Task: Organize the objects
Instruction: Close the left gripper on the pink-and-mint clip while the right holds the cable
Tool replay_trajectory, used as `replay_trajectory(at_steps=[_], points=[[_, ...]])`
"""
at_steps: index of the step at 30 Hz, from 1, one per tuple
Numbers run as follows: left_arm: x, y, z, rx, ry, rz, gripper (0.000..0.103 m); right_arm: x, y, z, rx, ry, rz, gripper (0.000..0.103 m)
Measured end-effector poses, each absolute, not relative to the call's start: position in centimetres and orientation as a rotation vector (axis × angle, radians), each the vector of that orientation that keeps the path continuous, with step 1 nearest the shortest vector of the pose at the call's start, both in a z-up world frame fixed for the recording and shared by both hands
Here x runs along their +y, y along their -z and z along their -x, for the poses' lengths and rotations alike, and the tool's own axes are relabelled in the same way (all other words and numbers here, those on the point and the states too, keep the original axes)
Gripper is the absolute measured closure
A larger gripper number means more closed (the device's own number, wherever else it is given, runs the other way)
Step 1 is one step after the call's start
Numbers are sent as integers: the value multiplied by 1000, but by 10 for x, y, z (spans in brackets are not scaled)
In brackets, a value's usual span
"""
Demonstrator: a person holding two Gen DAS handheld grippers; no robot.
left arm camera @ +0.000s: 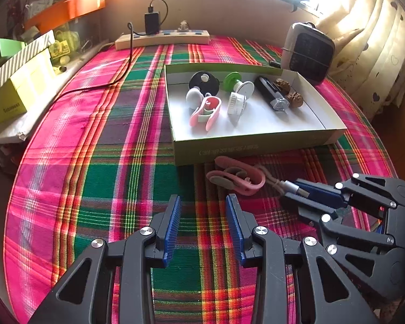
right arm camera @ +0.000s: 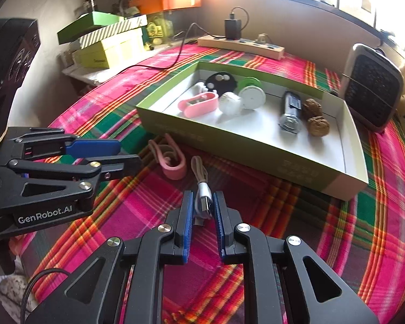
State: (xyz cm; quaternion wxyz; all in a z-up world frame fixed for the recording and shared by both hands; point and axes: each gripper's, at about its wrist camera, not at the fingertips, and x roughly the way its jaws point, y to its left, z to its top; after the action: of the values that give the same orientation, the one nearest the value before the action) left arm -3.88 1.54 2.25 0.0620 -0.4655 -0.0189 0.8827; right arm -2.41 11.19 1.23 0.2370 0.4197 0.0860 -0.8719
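Observation:
A short beige cable with a silver USB plug point(right arm camera: 204, 198) lies on the plaid cloth in front of the box. My right gripper point(right arm camera: 201, 201) is shut on the plug. The cable runs back toward a pink clip point(right arm camera: 172, 163) lying on the cloth. In the left wrist view the same plug point(left arm camera: 294, 187) sits between the right gripper point(left arm camera: 297, 193) fingers, with the pink clip point(left arm camera: 237, 178) just left of it. My left gripper point(left arm camera: 203, 198) is open over bare cloth and holds nothing. The shallow green-and-white box point(left arm camera: 256, 145) holds another pink clip point(left arm camera: 206, 112), spools, a black tube and two walnuts.
A power strip point(left arm camera: 162, 37) with a black charger lies at the table's back edge, its cord trailing left. A small heater point(left arm camera: 307, 51) stands behind the box on the right. Stacked boxes point(left arm camera: 16, 81) fill the left side. A curtain point(left arm camera: 370, 43) hangs at the right.

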Motion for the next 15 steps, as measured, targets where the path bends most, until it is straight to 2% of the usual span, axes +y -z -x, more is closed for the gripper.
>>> replay_trajectory(at_steps=[15], points=[[5, -27, 36, -192, -2628, 1372, 70, 102, -12, 16, 228, 2292, -1131, 87]])
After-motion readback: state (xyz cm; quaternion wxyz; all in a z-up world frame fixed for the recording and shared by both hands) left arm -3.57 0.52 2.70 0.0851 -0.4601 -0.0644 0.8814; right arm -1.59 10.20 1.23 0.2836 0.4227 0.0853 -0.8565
